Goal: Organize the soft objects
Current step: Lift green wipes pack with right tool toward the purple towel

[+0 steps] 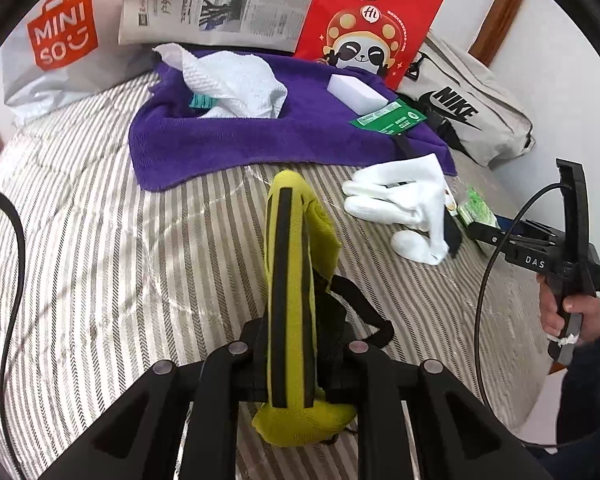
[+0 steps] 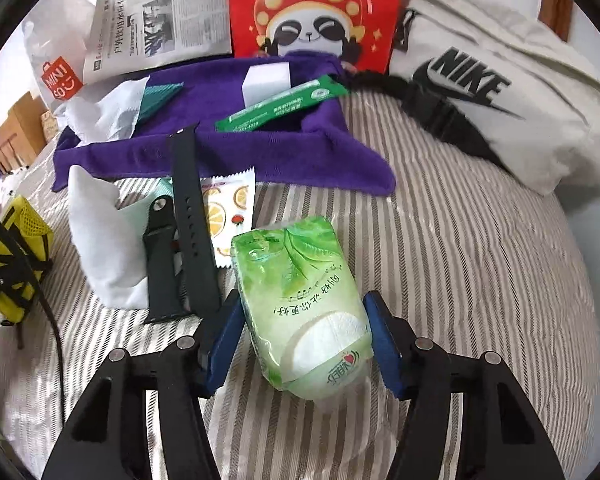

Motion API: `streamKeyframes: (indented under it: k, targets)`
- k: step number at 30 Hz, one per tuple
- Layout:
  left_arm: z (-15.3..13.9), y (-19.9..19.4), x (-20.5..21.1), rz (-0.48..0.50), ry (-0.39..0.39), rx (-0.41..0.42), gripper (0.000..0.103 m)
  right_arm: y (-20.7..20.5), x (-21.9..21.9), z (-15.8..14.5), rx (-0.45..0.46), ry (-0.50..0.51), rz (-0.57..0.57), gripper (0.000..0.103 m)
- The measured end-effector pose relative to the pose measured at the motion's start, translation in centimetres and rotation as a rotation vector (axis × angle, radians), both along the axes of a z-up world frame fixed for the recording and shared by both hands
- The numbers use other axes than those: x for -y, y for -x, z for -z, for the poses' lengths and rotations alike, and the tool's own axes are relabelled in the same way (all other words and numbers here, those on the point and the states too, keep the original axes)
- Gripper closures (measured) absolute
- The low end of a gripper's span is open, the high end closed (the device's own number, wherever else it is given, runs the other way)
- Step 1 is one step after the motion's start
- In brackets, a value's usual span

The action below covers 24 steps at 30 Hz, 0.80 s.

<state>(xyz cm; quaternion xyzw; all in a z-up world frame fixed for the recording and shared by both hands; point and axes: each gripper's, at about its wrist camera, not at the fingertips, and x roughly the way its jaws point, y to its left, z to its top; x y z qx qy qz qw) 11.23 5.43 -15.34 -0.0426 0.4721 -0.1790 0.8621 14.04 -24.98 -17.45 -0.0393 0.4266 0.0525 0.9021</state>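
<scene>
The yellow mesh pouch [image 1: 296,292] with black stripes stands clamped between the fingers of the left gripper [image 1: 296,364], lifted above the striped bedcover [image 1: 100,240], its black strap [image 1: 364,312] trailing to the right. In the right wrist view the green tissue pack [image 2: 300,300] lies on the bedcover between the blue pads [image 2: 220,344] of the right gripper [image 2: 304,340]; the pads sit just beside its two sides with a sliver of gap on the right, so the jaws are spread and not pinching it. Just left of the pack lie two black watch straps [image 2: 188,220], partly over a lemon-print sachet [image 2: 232,216], and beside them a white glove [image 2: 104,240]. Behind these a purple towel [image 2: 220,152] is spread out, carrying a white sponge block [image 2: 266,80], a green sachet [image 2: 280,104] and a crumpled white cloth [image 1: 232,80]. At the back a newspaper [image 1: 220,0], a red Haidilao paper bag [image 1: 368,20] with a panda print and a grey Miniso bag [image 1: 56,40] stand upright, and a beige Nike bag [image 2: 500,92] lies to the right. In the left wrist view a hand [image 1: 568,308] grips the right gripper's handle.
</scene>
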Motion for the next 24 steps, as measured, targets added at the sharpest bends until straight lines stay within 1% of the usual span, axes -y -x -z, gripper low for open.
streamKeyframes:
  k: [3,7,9,14,16,18,24]
  targets:
    - [0.4,0.0,0.5,-0.027,-0.036,0.029,0.08,-0.1,0.0,0.5,0.014,-0.002,0.015,0.043]
    - [0.8,0.3,0.5,-0.049,-0.026,0.079,0.077,0.0,0.6,0.9,0.043,-0.043,0.034,0.042]
    - [0.9,0.5,0.7,-0.053,-0.031,0.107,0.077,-0.1,0.7,0.9,0.05,-0.046,0.033,0.041]
    - [0.8,0.5,1.0,-0.053,-0.052,0.114,0.076,-0.1,0.5,1.0,0.05,-0.04,0.034,0.039]
    - [0.9,0.4,0.8,-0.054,-0.045,0.112,0.076,-0.1,0.5,1.0,0.05,-0.039,0.036,0.039]
    - [1.0,0.4,0.7,-0.054,-0.04,0.111,0.076,-0.1,0.5,1.1,0.049,-0.032,0.043,0.035]
    - [1.1,0.5,1.4,-0.045,-0.079,0.119,0.075,-0.1,0.6,1.1,0.047,-0.04,0.044,0.035]
